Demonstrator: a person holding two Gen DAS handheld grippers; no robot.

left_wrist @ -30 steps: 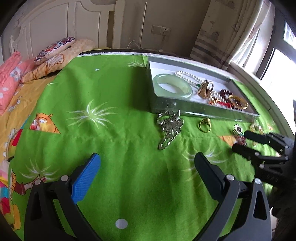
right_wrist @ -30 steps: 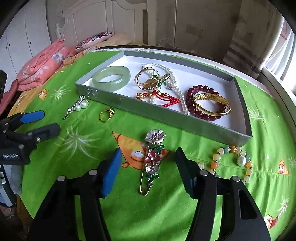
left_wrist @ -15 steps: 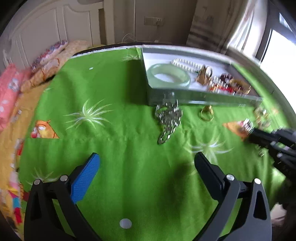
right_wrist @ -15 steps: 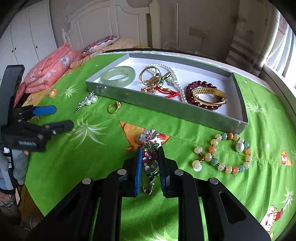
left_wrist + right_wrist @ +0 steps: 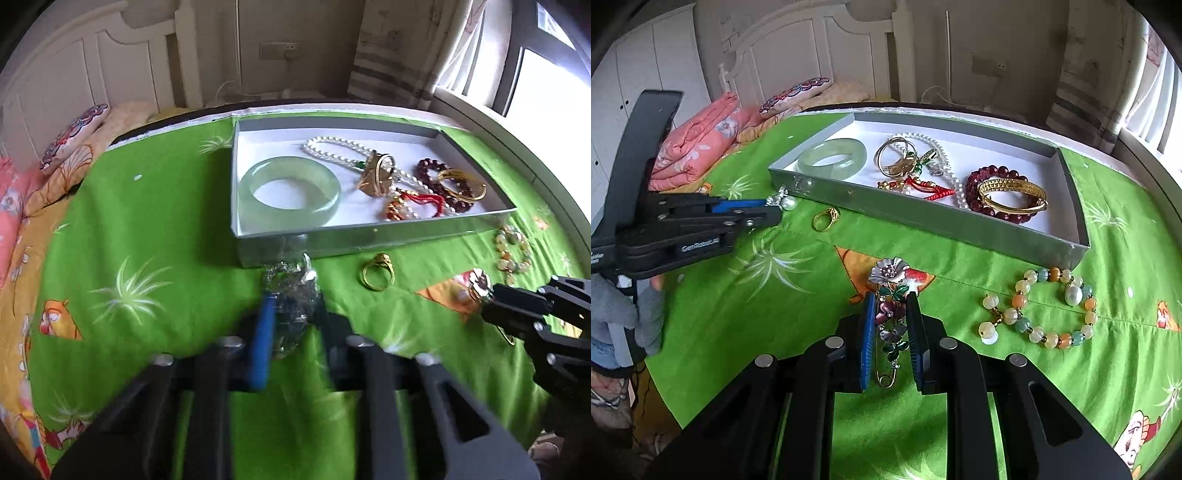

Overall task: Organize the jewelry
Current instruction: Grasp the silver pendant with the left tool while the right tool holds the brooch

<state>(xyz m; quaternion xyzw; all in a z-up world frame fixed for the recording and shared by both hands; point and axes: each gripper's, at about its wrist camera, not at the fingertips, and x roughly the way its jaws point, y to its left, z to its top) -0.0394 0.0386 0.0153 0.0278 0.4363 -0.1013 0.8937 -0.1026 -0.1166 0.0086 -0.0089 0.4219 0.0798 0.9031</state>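
Two pickups going at once, looks like. Left tongs (image 5: 291, 325) are pinched narrow around the silver rhinestone brooch (image 5: 293, 291), a lumpy, sparkly piece with a pearl at its far tip, lying just ahead of them against the tray's front wall. It's blurry, so I can't swear the pads bite yet. Right of those tongs sits the gold ring (image 5: 376, 273), smooth and shiny on the soft green cloth (image 5: 147, 229). Right tongs (image 5: 891, 332) are clamped narrow on the enamel flower brooch (image 5: 890, 295), with its long safety-pin back between the pads. Further right lies the pastel bead bracelet (image 5: 1039, 306), round and glossy. Next move, I'd guess: lift both brooches gently and carry them forward over the grey cardboard tray (image 5: 886, 214).
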